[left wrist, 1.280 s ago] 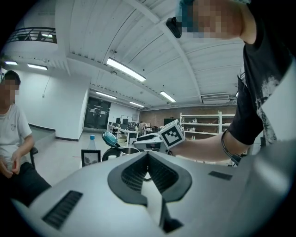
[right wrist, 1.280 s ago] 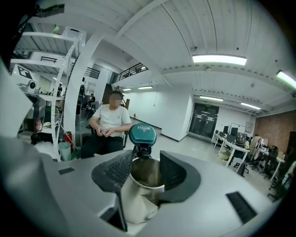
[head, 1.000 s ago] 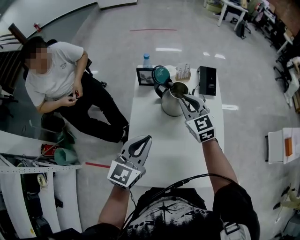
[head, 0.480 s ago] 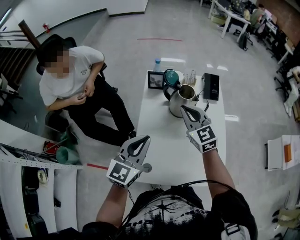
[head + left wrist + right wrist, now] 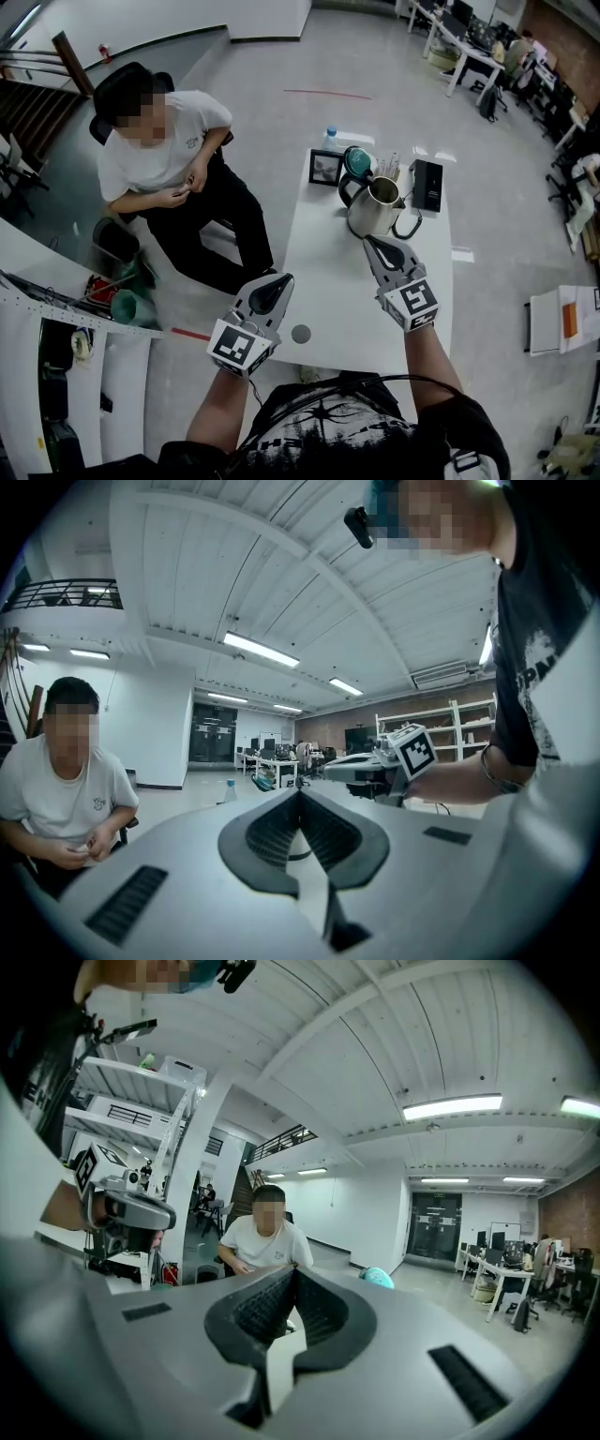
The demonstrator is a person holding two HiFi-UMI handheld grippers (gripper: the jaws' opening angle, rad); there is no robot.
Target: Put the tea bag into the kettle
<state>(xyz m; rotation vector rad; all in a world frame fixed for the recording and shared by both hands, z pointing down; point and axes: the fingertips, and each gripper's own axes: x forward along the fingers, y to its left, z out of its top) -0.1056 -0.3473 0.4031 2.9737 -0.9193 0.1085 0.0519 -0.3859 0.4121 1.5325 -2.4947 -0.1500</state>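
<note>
The steel kettle (image 5: 370,211) stands at the far end of the white table (image 5: 323,281), its teal lid (image 5: 357,161) flipped open; that lid also shows in the right gripper view (image 5: 377,1277). No tea bag shows in any view. My right gripper (image 5: 371,241) hovers just in front of the kettle, apart from it, shut with nothing between its jaws (image 5: 289,1274). My left gripper (image 5: 283,277) hangs over the table's left near edge, also shut and empty (image 5: 300,794).
Behind the kettle are a water bottle (image 5: 329,137), a small picture frame (image 5: 325,167), a small box (image 5: 389,169) and a black box (image 5: 427,185) with a cable. A grey disc (image 5: 301,333) lies near the front edge. A person (image 5: 164,178) sits left of the table.
My right gripper has drawn back from over the kettle's mouth toward the table's near side. The left gripper has also pulled back a little.
</note>
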